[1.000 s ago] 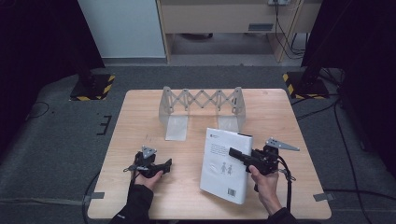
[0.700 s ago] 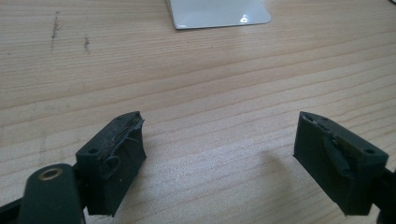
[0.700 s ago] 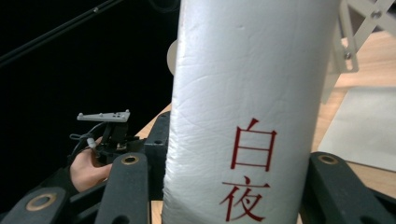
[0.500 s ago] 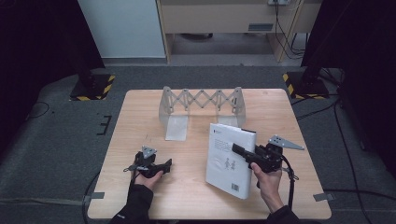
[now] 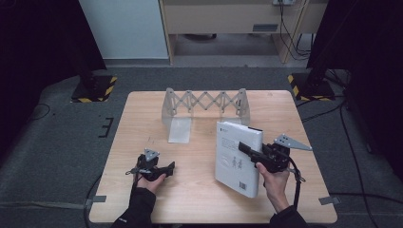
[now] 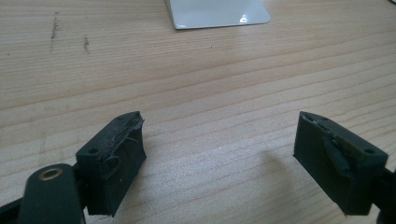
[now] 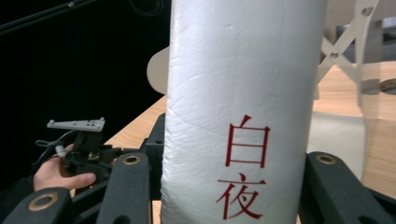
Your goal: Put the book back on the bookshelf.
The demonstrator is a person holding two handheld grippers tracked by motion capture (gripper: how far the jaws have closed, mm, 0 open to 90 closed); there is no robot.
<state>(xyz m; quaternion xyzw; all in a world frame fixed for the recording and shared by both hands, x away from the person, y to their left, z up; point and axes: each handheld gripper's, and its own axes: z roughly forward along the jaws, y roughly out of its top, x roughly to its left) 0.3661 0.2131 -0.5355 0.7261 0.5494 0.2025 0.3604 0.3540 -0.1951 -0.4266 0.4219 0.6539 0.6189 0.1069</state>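
A white book (image 5: 232, 159) with red characters on its spine (image 7: 243, 93) is held tilted above the right half of the wooden table (image 5: 199, 199). My right gripper (image 5: 245, 148) is shut on the spine, one jaw on each cover, as the right gripper view (image 7: 224, 186) shows. My left gripper (image 5: 167, 168) rests low near the table's front left, jaws wide apart with only bare wood between them (image 6: 219, 126). It appears farther off in the right gripper view (image 7: 77, 151), in the person's hand.
A pale expanding scissor-lattice rack (image 5: 205, 102) stands at the back middle of the table, its flat base plate (image 5: 179, 131) reaching toward me; that plate (image 6: 217, 11) lies just ahead of the left jaws. Dark floor surrounds the table.
The right gripper has tipped the book more upright and carried it slightly right and away from me. The left gripper has stayed put.
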